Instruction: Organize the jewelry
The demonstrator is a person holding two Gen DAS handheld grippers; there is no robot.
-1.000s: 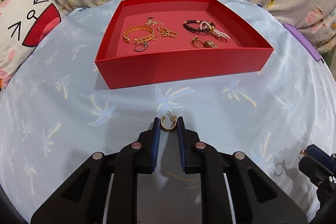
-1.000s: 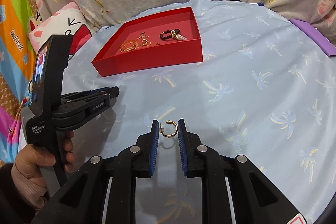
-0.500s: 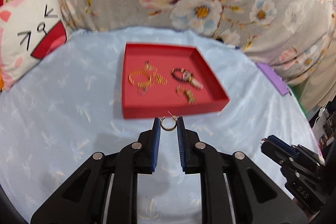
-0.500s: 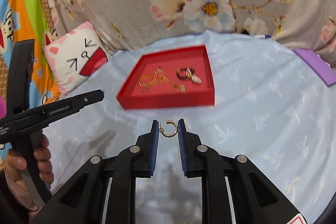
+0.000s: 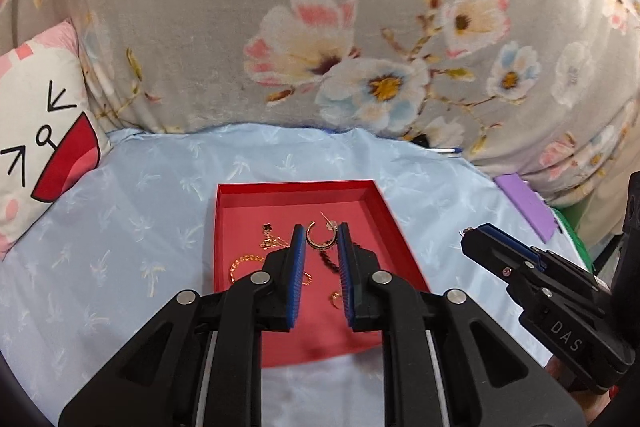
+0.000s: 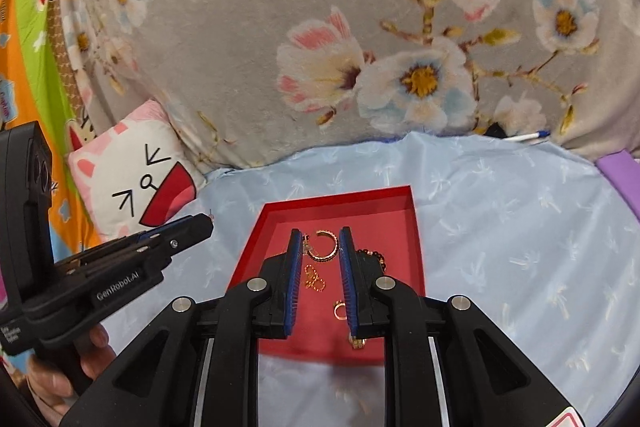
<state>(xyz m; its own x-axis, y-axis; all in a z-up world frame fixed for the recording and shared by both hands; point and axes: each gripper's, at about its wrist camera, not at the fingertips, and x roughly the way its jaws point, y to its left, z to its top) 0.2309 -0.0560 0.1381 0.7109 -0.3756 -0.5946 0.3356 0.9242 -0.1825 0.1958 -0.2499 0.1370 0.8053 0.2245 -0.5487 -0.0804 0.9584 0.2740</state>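
My left gripper [image 5: 321, 241] is shut on a gold hoop earring [image 5: 319, 238] and holds it over the red tray [image 5: 384, 211]. My right gripper [image 6: 321, 247] is shut on a second gold hoop earring [image 6: 326, 247], also over the red tray [image 6: 414, 227]. Gold chains [image 5: 244, 263], a dark bead bracelet [image 5: 326, 261] and small rings lie in the tray, partly hidden by my fingers. Each gripper shows in the other's view: the right one [image 5: 470, 237] at the tray's right, the left one [image 6: 206, 223] at its left.
The tray sits on a light blue cloth [image 5: 140, 227] with a palm print. A cat-face pillow [image 5: 44, 143] lies at the left, a floral grey cushion [image 5: 320, 47] stands behind, and a purple object [image 5: 524, 205] lies at the right.
Both grippers have lifted their earrings off the cloth and moved forward until they hang over the red tray. The tray now lies directly under both sets of fingers.
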